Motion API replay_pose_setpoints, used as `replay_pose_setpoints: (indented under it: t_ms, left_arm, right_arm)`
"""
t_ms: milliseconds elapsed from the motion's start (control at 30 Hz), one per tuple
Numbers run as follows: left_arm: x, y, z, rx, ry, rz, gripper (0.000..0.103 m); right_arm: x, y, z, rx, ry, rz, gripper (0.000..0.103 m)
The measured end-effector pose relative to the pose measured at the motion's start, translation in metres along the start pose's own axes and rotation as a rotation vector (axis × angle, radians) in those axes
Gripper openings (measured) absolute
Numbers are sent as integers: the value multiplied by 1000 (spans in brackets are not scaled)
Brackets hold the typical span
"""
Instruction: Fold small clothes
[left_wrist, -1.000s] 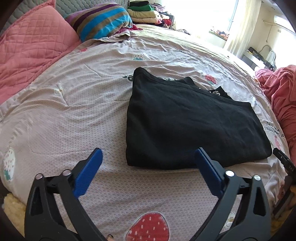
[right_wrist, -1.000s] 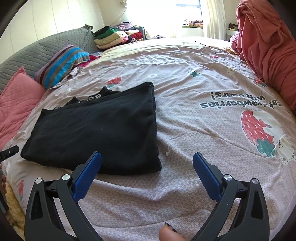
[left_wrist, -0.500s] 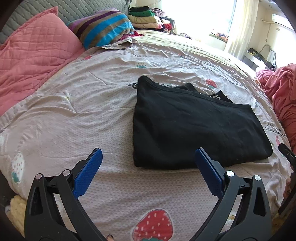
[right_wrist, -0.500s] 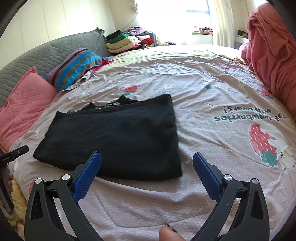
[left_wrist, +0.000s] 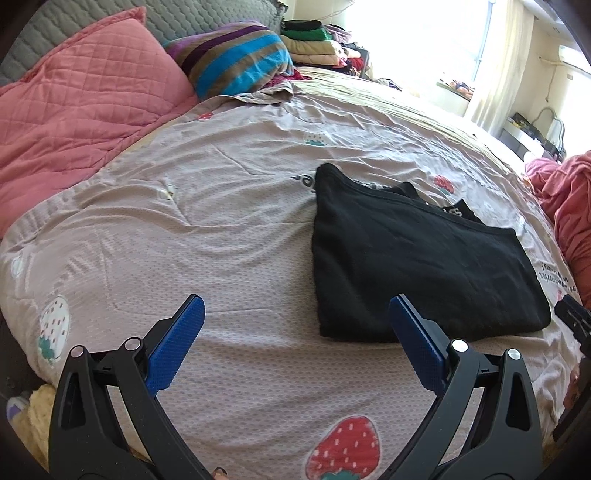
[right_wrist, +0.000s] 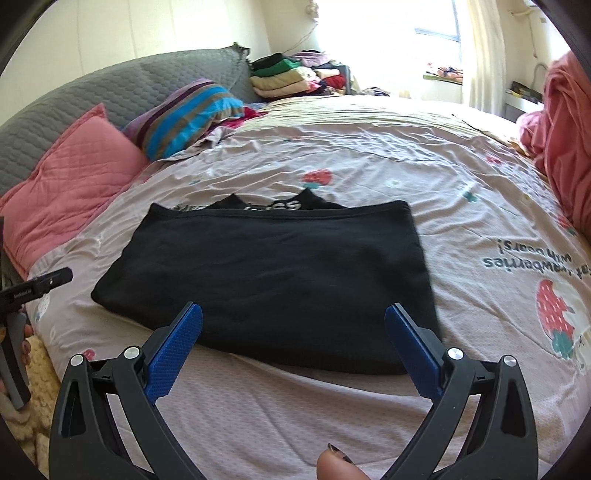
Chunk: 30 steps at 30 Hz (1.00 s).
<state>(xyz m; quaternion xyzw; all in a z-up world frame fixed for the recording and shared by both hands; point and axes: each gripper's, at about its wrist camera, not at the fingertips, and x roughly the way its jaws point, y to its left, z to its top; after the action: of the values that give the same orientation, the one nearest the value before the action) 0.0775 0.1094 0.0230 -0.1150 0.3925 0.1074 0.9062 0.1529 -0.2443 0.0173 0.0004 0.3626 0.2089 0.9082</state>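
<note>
As both views shifted, right claw recentred on black garment; both claws spread, empty; next fold pending.

upside-down "strawberries with bears!" on bedsheet, partial white lettering on black garment

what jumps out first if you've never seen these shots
A folded black garment lies flat in the middle of the strawberry-print bedspread. Both open claws, left and right, hover at its near edge, holding nothing. By the headboard sit a pink quilted pillow and a striped pillow.
</note>
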Motion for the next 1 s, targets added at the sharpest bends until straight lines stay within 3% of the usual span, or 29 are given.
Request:
replay_pose_setpoints:
  t_ms: [700, 1000]
  left_arm:
    - [12, 46, 12, -101, -10, 52, 93]
    - [36, 47, 24, -88, 19, 48, 93]
  right_arm:
    - [51, 115, 1, -271, 43, 89, 98]
    - [80, 161, -9, -447, 70, 68, 98]
